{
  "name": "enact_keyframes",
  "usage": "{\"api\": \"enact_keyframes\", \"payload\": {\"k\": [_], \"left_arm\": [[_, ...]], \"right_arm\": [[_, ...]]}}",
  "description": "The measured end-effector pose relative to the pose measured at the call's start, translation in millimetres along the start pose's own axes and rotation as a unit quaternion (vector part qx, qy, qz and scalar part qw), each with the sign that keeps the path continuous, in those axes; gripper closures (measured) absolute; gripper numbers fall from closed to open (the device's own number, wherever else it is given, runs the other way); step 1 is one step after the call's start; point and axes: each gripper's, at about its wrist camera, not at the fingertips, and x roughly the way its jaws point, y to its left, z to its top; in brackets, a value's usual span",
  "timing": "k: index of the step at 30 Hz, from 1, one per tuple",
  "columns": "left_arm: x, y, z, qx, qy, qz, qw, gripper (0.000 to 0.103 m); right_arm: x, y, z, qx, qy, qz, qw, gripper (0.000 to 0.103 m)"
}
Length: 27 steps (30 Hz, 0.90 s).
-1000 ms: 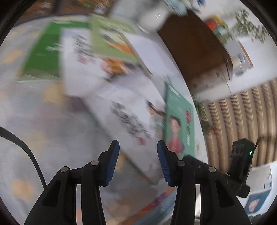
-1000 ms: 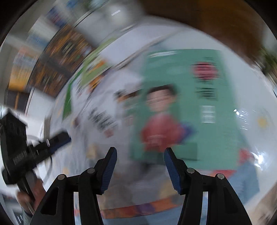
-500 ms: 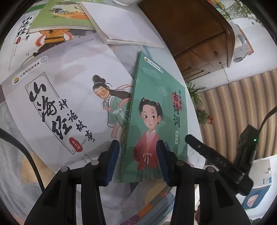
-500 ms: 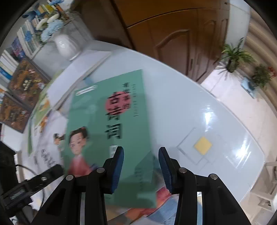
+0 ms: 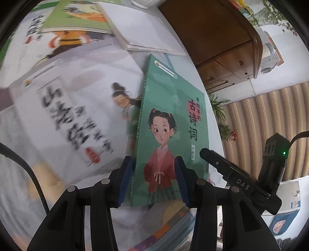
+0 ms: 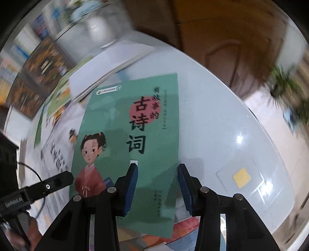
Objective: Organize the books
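Note:
A green book (image 5: 173, 108) with a girl in red on its cover lies on the glass table (image 6: 222, 125), its left edge overlapping a white book with black calligraphy (image 5: 67, 100). My left gripper (image 5: 154, 164) hangs open over the green book's lower left part, its left pad at the spine edge. My right gripper (image 6: 157, 170) is open over the lower right part of the green book (image 6: 119, 119), with its right pad just past the book's right edge. Neither pair of pads presses on the cover. The tip of the right gripper shows in the left wrist view, right of the book.
A plain white book (image 5: 143, 29) and a light green one (image 5: 77, 17) lie farther back beside a white vase (image 6: 100, 29). A colourful book (image 6: 185, 229) pokes out under the green book's near end. A wooden cabinet (image 5: 212, 29) stands beyond the table's edge.
Both grippers have come in low over the green book, which now fills the space around their fingers. The right jaws have narrowed; the left jaws look the same.

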Motion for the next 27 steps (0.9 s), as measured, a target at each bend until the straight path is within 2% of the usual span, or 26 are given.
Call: {"api": "enact_keyframes", "payload": {"k": [4, 7, 10, 14, 16, 18, 20, 22, 24, 27], "left_arm": [[-29, 30, -23, -0.033, -0.022, 0.021, 0.9990, 0.063], [-60, 69, -52, -0.103, -0.048, 0.027, 0.9931, 0.063], [-97, 111, -84, -0.174, -0.085, 0.039, 0.9804, 0.063], [-138, 160, -112, -0.235, -0.125, 0.071, 0.9614, 0.063], [-156, 185, -119, -0.260, -0.141, 0.085, 0.9515, 0.063], [-172, 204, -123, -0.273, -0.161, 0.089, 0.9443, 0.063], [-186, 222, -123, -0.282, -0.178, 0.092, 0.9383, 0.063], [-201, 239, -118, -0.285, -0.200, 0.096, 0.9326, 0.063], [-211, 248, -114, -0.286, -0.210, 0.088, 0.9309, 0.063], [-215, 260, -113, -0.282, -0.206, 0.079, 0.9338, 0.063]], "right_arm": [[5, 39, -7, -0.062, 0.024, 0.017, 0.998, 0.060], [10, 77, -21, -0.120, 0.050, 0.047, 0.990, 0.060], [20, 127, -36, -0.184, 0.075, 0.078, 0.977, 0.060], [35, 201, -54, -0.257, 0.100, 0.103, 0.956, 0.059], [38, 243, -60, -0.294, 0.097, 0.114, 0.944, 0.058], [43, 276, -62, -0.313, 0.088, 0.123, 0.937, 0.057], [53, 303, -63, -0.316, 0.086, 0.124, 0.937, 0.057], [67, 316, -62, -0.294, 0.111, 0.131, 0.940, 0.056], [77, 316, -63, -0.253, 0.132, 0.155, 0.946, 0.056], [74, 312, -72, -0.246, 0.121, 0.146, 0.950, 0.056]]}}
